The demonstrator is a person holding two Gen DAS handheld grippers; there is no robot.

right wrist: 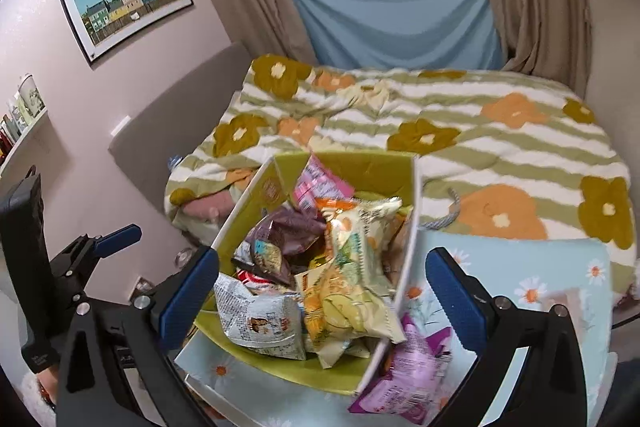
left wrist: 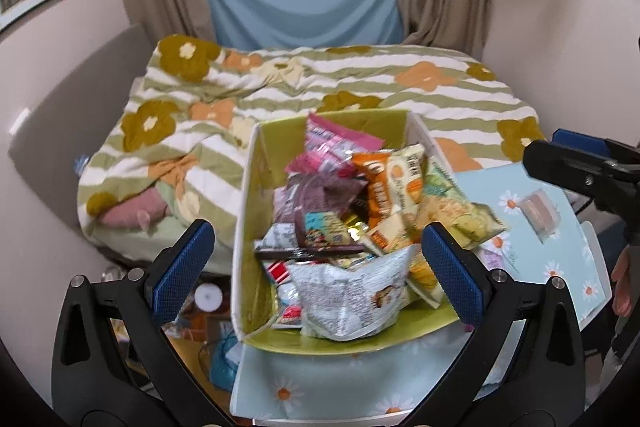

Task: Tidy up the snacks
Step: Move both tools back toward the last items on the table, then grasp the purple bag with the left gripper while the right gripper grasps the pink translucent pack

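Hovering over box (left wrist: 248,187) rim, left gripper (left wrist: 316,267) and right gripper (right wrist: 320,291) spread, empty

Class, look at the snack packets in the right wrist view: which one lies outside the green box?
The purple packet. It lies on the daisy-print tabletop, just beyond the box's white wall; every other packet is piled inside the box.

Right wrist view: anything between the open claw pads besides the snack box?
Yes. Between the right claw pads: the green box heaped with snack bags, plus a purple packet outside its right wall, on the daisy cloth.
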